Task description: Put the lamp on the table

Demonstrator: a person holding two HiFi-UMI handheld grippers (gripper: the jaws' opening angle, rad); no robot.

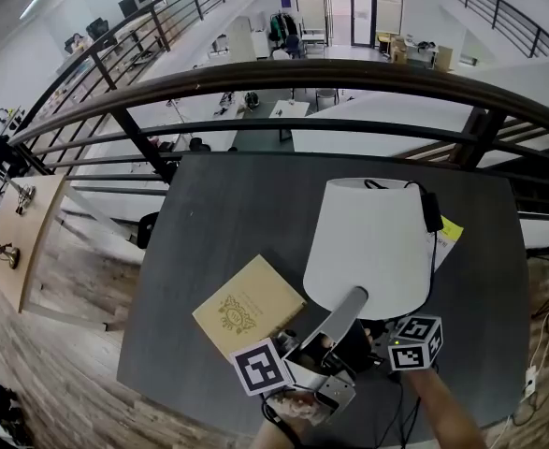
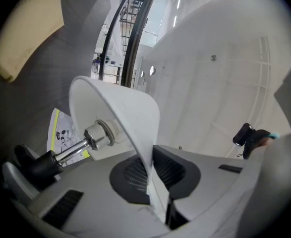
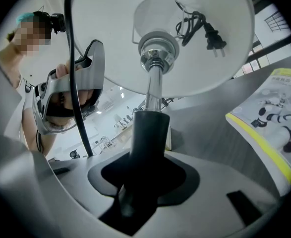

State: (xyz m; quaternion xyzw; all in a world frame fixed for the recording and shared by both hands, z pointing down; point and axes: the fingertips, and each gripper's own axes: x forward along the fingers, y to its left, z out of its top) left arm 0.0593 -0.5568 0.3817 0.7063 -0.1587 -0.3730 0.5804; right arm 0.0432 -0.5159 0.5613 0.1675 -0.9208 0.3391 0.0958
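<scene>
From the head view I see the lamp [image 1: 372,246] over the dark table [image 1: 209,223], toward its 6 o'clock edge, white shade pointing to 12. Whether it rests on the tabletop I cannot tell. A tan book [image 1: 249,307] lies at the shade's 7 o'clock and a yellow-edged leaflet [image 1: 449,230] peeks out at its 3 o'clock.

Only the gripper views show the grips. My left gripper [image 2: 152,182] has its jaws narrow, pinching the thin rim of the shade [image 2: 130,113]. My right gripper [image 3: 145,167] is clamped around the black sleeve [image 3: 147,133] of the lamp's stem, below the chrome rod [image 3: 154,83]. That view also looks up inside the shade, where the plug [image 3: 212,36] and coiled cord are tucked; the head view shows only a bit of cord at the top.

The book carries a gold emblem with no words I can read. The leaflet shows robot drawings; its print is too small to read.
</scene>
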